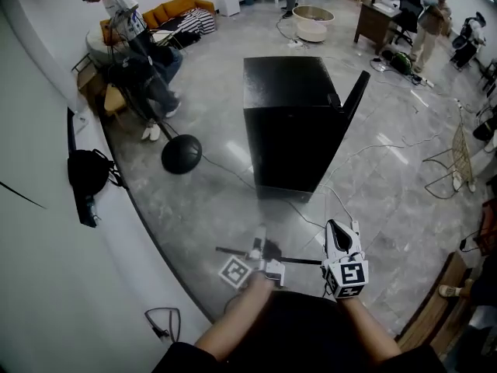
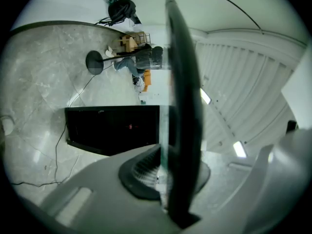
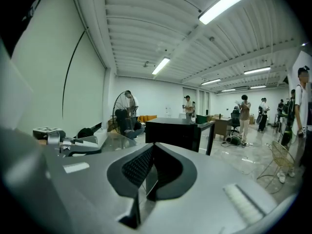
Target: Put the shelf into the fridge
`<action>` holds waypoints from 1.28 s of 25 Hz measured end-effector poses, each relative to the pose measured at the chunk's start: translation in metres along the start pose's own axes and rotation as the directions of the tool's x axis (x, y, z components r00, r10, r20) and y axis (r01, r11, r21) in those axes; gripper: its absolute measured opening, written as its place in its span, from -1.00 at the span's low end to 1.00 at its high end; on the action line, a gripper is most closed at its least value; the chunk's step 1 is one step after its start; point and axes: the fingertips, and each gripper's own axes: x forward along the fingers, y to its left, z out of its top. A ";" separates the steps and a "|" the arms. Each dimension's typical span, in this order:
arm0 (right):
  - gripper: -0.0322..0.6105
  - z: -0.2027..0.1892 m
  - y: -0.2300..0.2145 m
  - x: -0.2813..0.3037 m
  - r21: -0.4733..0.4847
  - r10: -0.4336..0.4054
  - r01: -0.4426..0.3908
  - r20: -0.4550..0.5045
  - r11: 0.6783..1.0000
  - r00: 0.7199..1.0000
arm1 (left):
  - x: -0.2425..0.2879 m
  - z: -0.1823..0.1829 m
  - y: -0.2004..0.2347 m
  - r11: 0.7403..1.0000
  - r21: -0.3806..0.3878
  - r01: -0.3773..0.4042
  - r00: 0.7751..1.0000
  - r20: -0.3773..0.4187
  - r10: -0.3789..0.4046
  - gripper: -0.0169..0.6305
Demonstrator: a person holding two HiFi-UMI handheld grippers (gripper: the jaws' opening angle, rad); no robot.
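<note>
The black fridge (image 1: 287, 123) stands on the floor ahead of me, its door (image 1: 353, 99) swung open at its right. I hold the glass shelf (image 1: 303, 261) flat between both grippers, its dark trim running crosswise just short of the fridge. My left gripper (image 1: 259, 245) is shut on the shelf's black trim (image 2: 183, 130), with the fridge (image 2: 112, 128) beyond it. My right gripper (image 1: 335, 230) is shut on the thin glass edge (image 3: 146, 177). The right gripper view looks at the fridge (image 3: 173, 130), and the left gripper (image 3: 63, 143) shows at its left.
A fan stand with a round black base (image 1: 181, 154) and a person (image 1: 124, 14) are at the left rear. A black bag (image 1: 87, 169) lies by the curved white wall. Cables cross the floor, a wire chair (image 1: 458, 162) stands at the right, and people stand far right.
</note>
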 end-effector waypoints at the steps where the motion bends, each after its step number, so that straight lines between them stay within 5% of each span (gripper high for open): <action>1: -0.90 0.004 0.002 0.008 0.002 -0.011 0.011 0.009 1.000 1.000 | 0.005 0.006 0.000 1.000 -0.001 0.009 1.000 -0.012 -0.009 -0.90; 17: -0.90 0.011 0.047 0.063 -0.033 0.060 -0.060 0.022 0.998 0.998 | 0.033 0.051 0.015 1.000 -0.003 0.026 0.999 -0.046 -0.026 -0.90; 32: -0.90 0.021 -0.040 0.125 0.022 0.061 -0.062 0.037 0.998 0.997 | 0.129 0.028 0.033 1.000 0.028 0.003 0.999 -0.048 -0.002 -0.90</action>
